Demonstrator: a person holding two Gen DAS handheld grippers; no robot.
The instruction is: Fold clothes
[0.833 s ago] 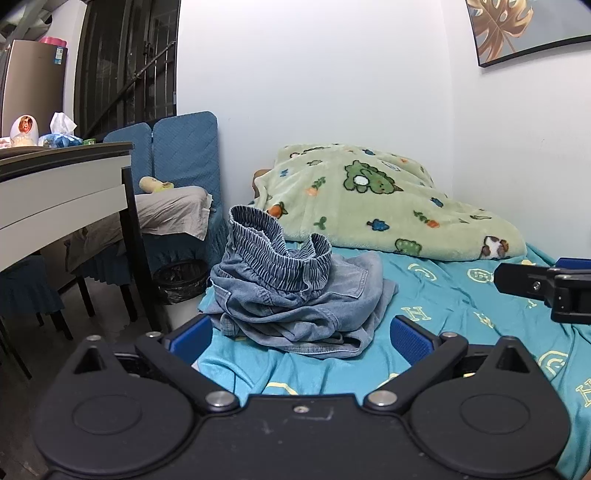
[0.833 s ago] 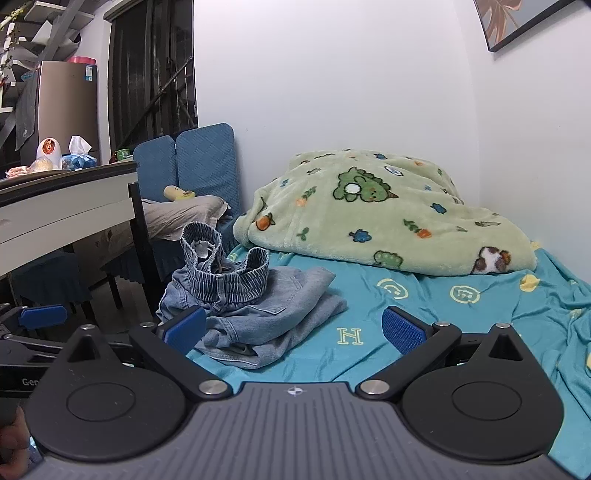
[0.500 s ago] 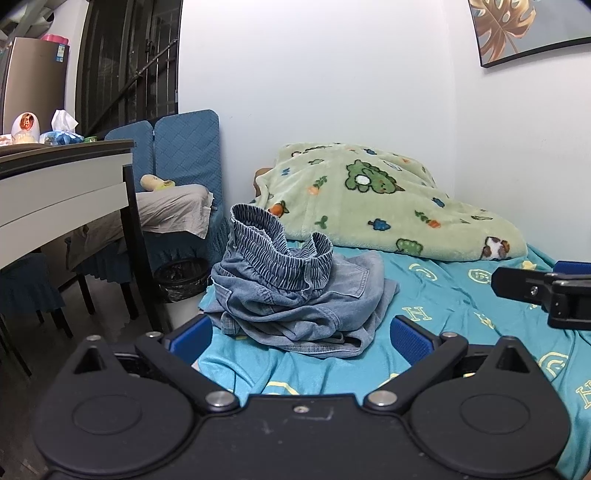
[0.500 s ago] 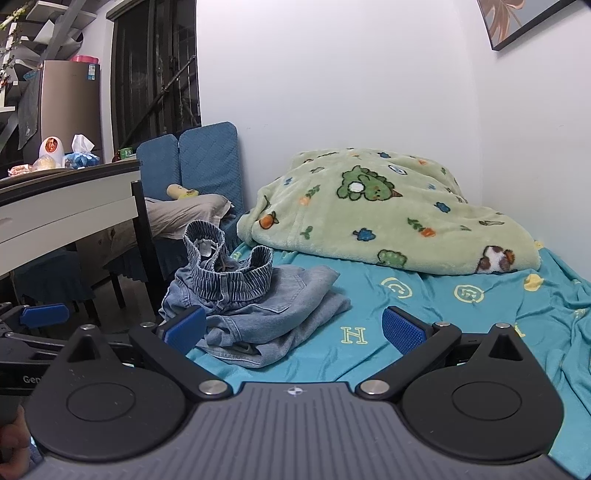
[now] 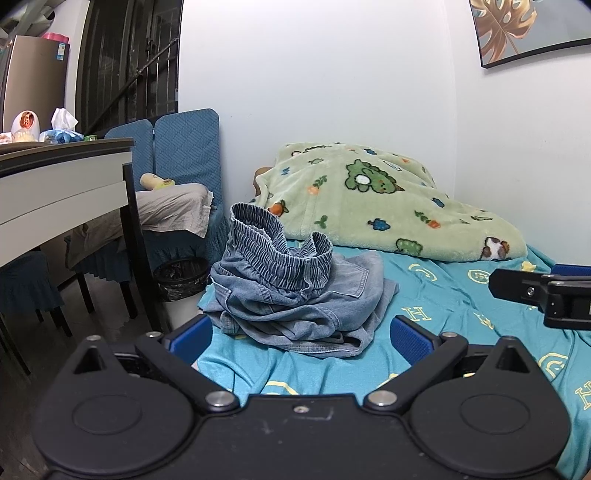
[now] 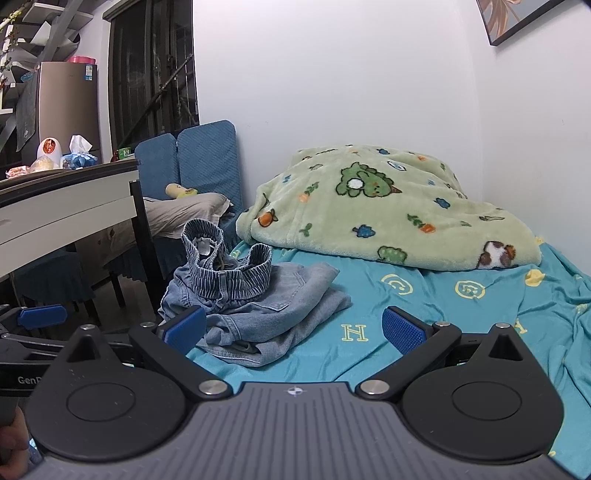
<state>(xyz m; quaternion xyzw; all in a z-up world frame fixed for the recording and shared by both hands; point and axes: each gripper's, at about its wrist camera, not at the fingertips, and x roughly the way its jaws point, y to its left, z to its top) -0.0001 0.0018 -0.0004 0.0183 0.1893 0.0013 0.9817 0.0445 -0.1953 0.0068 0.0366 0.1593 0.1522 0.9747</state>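
Observation:
A crumpled pair of light blue denim shorts with a ribbed elastic waistband lies heaped on the teal bed sheet, near the bed's left edge. It also shows in the right wrist view. My left gripper is open and empty, just short of the heap. My right gripper is open and empty, to the right of the heap and a little back from it. The right gripper's finger shows at the right edge of the left wrist view.
A green cartoon blanket is piled at the head of the bed against the white wall. Left of the bed stand a white desk, blue-covered chairs and a black bin. A framed picture hangs at upper right.
Both cameras have drifted slightly; the shorts sit a touch higher and nearer in the views. Both grippers stay open and the shorts have not moved.

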